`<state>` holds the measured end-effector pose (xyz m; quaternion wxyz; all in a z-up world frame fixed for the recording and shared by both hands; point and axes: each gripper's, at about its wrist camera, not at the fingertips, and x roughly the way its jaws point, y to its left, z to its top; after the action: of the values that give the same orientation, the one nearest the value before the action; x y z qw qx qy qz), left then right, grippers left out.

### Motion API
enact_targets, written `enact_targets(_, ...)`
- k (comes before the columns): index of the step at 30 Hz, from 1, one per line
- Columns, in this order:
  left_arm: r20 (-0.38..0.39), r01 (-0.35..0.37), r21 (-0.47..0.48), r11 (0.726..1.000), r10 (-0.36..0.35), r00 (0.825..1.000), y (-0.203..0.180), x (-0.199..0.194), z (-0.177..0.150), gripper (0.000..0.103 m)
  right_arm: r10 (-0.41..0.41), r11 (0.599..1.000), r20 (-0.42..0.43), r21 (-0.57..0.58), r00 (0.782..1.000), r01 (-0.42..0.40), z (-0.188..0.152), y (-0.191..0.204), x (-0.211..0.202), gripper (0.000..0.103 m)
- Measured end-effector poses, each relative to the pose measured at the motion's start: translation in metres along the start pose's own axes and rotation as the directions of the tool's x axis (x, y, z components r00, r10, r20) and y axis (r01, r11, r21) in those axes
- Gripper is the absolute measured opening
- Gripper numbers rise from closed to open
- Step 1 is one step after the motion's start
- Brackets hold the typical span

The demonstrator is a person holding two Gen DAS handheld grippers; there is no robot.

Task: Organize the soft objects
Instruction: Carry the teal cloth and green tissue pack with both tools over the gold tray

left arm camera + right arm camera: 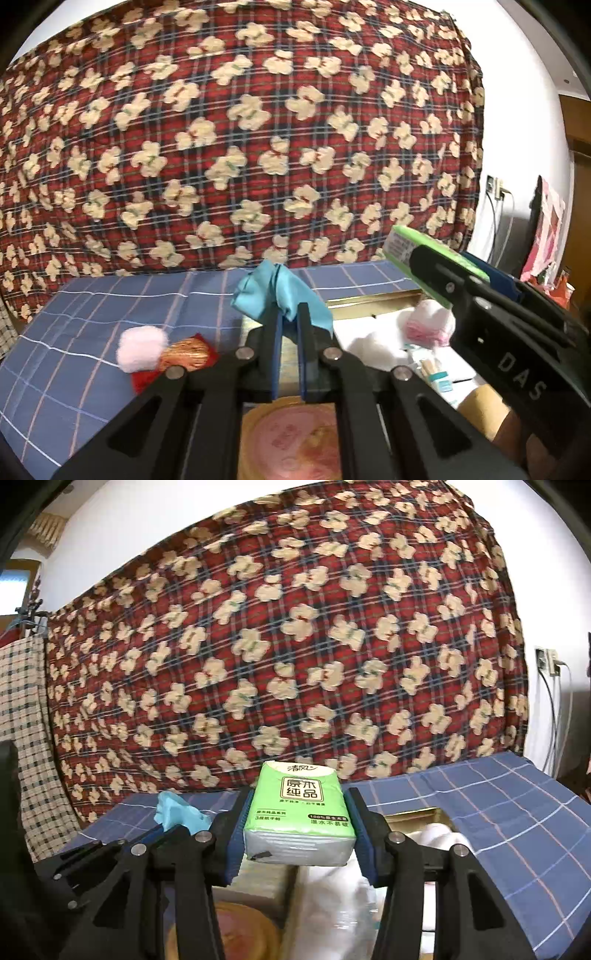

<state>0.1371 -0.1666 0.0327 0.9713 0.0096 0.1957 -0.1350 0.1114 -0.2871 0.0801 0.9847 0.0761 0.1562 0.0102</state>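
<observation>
In the left wrist view, we see a pink fluffy ball (142,349) at lower left, lying on the blue checked cloth (92,314) and touching a red and gold tasselled item (188,356) just to its right. At the bottom centre, our left gripper (290,317) has its fingers pinched together on a teal cloth (277,295), which bunches up above the fingertips. Further right, a white and pink soft bundle (430,323) sits in a gold-edged box (369,301). At the right edge our right gripper (432,266) reaches in. In the right wrist view that gripper (299,812) is clamped on a green tissue pack (299,808), held at the centre above the box. The bear-print plaid blanket (295,646) fills the background.
</observation>
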Motion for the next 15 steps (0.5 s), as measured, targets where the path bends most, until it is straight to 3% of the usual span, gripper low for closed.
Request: enact_targets(15,-0.038,0.060,0.046,0.997,-0.058,0.998,-0.048,0.016,-0.003,0.005,-0.081,0.995,-0.037,0.062,0.996,0.084,0.000,-0.065,-0.002,0.052)
